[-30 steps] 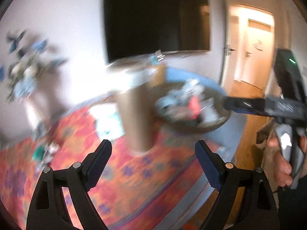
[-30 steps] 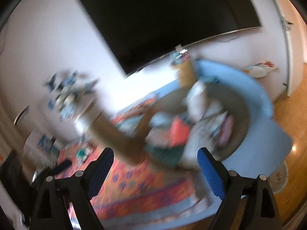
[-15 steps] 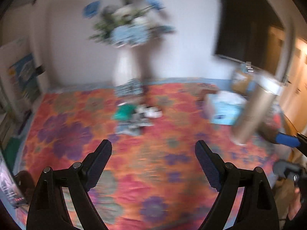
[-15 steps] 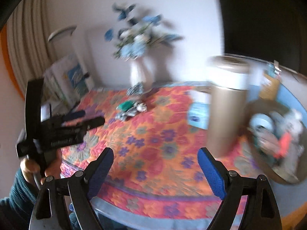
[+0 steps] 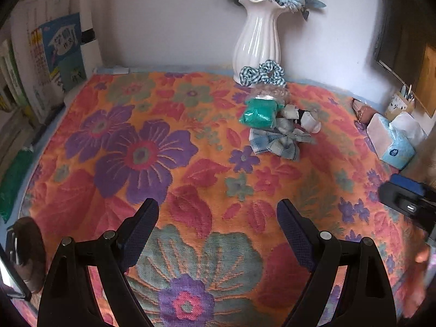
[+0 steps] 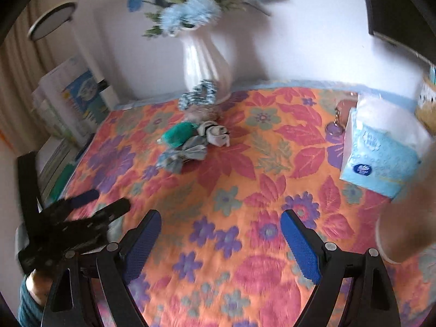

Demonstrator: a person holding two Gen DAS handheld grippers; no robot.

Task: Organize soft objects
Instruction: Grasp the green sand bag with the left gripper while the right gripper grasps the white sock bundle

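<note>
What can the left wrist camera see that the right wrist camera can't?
Only the left view shows the wooden pen holder and the right gripper's blue-padded tip. Only the right view shows the round wall lamp and the black left gripper. Both show the white ribbed vase, the green folded cloth and the blue tissue pack.

Orange floral cloth (image 5: 190, 163), white vase (image 5: 257, 38), teal bundle (image 5: 259, 111)
</note>
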